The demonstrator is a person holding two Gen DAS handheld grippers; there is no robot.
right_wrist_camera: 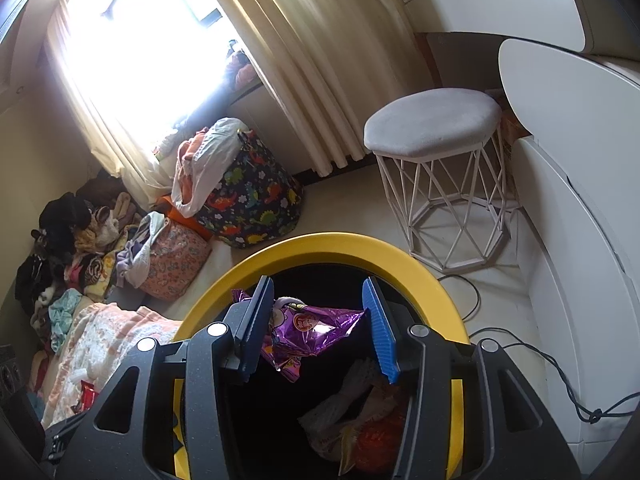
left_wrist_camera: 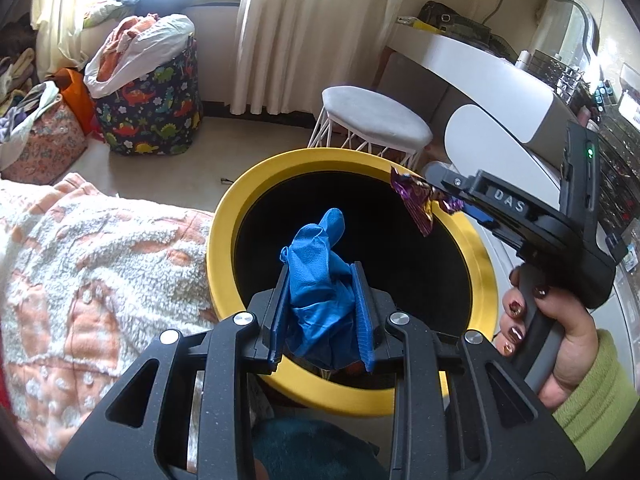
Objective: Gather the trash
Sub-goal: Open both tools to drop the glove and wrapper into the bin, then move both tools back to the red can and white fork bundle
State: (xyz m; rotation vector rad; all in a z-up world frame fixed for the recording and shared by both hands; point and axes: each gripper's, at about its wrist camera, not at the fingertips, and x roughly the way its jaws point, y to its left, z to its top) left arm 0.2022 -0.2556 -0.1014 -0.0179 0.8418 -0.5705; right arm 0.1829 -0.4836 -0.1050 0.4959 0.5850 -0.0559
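Note:
A round bin with a yellow rim point(left_wrist_camera: 224, 216) and a dark inside stands on the floor; it also shows in the right wrist view point(right_wrist_camera: 320, 246). My left gripper point(left_wrist_camera: 322, 312) is shut on a crumpled blue glove point(left_wrist_camera: 316, 256) and holds it over the bin's mouth. My right gripper point(right_wrist_camera: 316, 328) is over the bin too, with its jaws apart and a purple foil wrapper point(right_wrist_camera: 312, 326) hanging between them, touching the left pad. In the left wrist view the wrapper point(left_wrist_camera: 416, 200) hangs at the right gripper's tip. Other trash point(right_wrist_camera: 360, 412) lies in the bin.
A bed with a peach and white blanket point(left_wrist_camera: 80, 264) lies left of the bin. A white wire stool point(right_wrist_camera: 440, 168) stands behind it, a white dressing table point(left_wrist_camera: 500, 76) to the right. Laundry bags point(left_wrist_camera: 152, 96) sit by the curtains. Cables point(right_wrist_camera: 552, 372) run on the floor.

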